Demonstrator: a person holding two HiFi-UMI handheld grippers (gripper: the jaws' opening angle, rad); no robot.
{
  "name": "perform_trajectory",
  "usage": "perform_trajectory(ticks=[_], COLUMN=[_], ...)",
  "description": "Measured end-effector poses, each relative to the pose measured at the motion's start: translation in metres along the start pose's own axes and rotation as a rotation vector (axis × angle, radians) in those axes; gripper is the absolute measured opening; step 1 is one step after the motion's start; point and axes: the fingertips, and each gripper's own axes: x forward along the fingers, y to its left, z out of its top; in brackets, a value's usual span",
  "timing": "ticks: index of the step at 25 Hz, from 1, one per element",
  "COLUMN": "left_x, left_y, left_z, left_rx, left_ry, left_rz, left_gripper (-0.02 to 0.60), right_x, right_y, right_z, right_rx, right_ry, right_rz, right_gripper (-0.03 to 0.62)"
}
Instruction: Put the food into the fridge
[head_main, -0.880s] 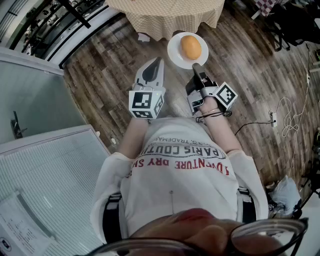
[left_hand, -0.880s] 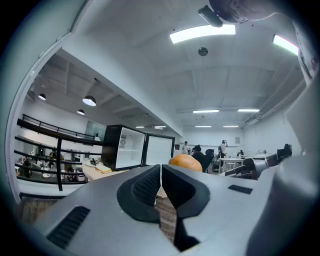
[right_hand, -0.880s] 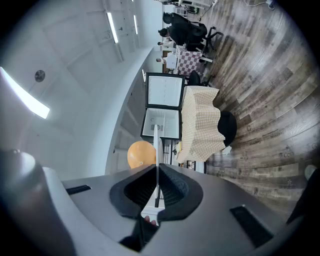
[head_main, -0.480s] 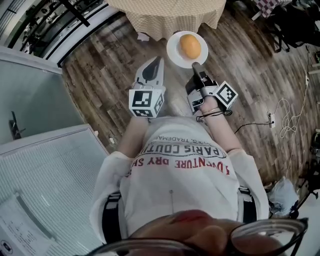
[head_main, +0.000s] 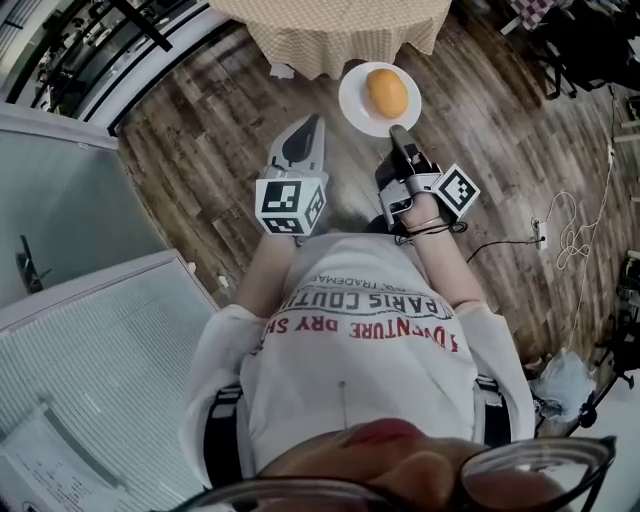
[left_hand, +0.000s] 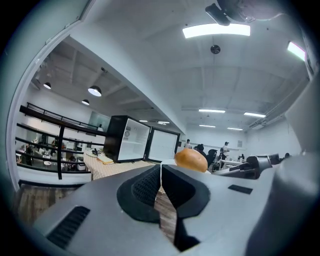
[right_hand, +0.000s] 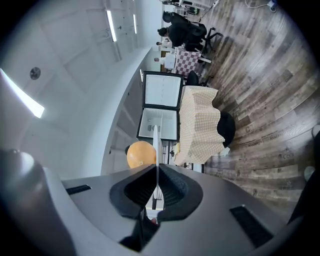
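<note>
While the right gripper (head_main: 397, 130) is clenched only on the near rim of the round white plate (head_main: 352, 100), the round orange-brown food (head_main: 386, 92) lies loose on the plate just beyond its jaws. I judge that a tilt or a quick turn toward the black open fridge (left_hand: 127, 145), far ahead, could roll it off. The left gripper (head_main: 314, 122), beside the plate, is clenched on nothing. Compared with a moment before, the plate and right gripper are slightly farther forward.
</note>
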Motion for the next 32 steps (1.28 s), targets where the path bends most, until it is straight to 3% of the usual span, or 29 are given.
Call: perform_trajectory(ticks=[4,13,21,26,32], left_x=[0.009,0.090,0.195,0.282,0.353], left_y=[0.003,0.015,0.007,-0.006,-0.021], left_z=[-0.003,0.000,0.025,0.033,0.033], left_rx=[0.010,0.034,0.043,0.040,0.047], left_ry=[-0.004,0.007,-0.028,-0.027,-0.030], left_rz=[0.016,0.079,0.168,0.211,0.248], left_gripper=[0.028,0.028,0.028,0.028,0.028], right_x=[0.004,0.080,0.159,0.208,0.247], right_y=[-0.007,-0.021,-0.007,-0.012,-0.007], right_z=[0.008,0.066,0.157,0.237,0.301], right_rx=[-0.001,0.043,0.022,0.024,0.027], right_ry=[0.004,0.074,0.176,0.218,0.269], right_rz=[-0.004,0.001,0.050,0.046,0.110], right_gripper=[0.034,0.034,0.034,0.034,0.034])
